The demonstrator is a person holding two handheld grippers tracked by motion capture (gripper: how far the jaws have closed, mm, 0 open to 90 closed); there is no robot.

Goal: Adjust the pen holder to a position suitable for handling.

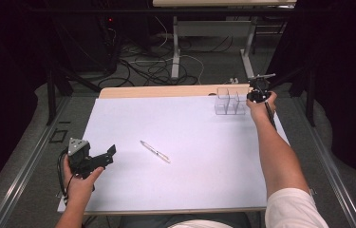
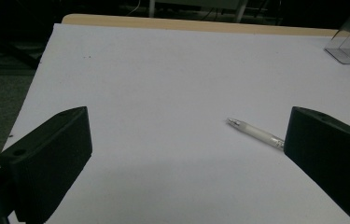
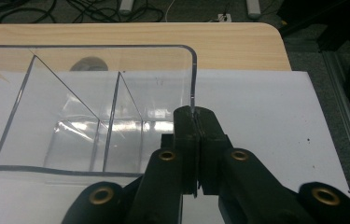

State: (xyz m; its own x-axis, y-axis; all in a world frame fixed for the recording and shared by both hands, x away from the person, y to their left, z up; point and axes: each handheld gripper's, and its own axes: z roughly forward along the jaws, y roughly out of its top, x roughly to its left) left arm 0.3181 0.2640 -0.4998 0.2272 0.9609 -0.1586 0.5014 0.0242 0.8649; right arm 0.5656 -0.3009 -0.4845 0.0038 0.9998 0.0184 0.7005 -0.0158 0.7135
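While clamped, organizer wall (image 3: 193,79) close-up.

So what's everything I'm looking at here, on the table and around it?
Clear organiser: one, see-through plastic with dividers, far right of the sheet.
Pen: one, whitish, lying mid-sheet.
White sheet: one, covering the wooden table.
Cables: several, dark and white, on the floor beyond.
Left gripper: one, black, jaws wide apart, aimed toward the pen.
Right gripper: one, black, jaws pinching the organiser's wall.
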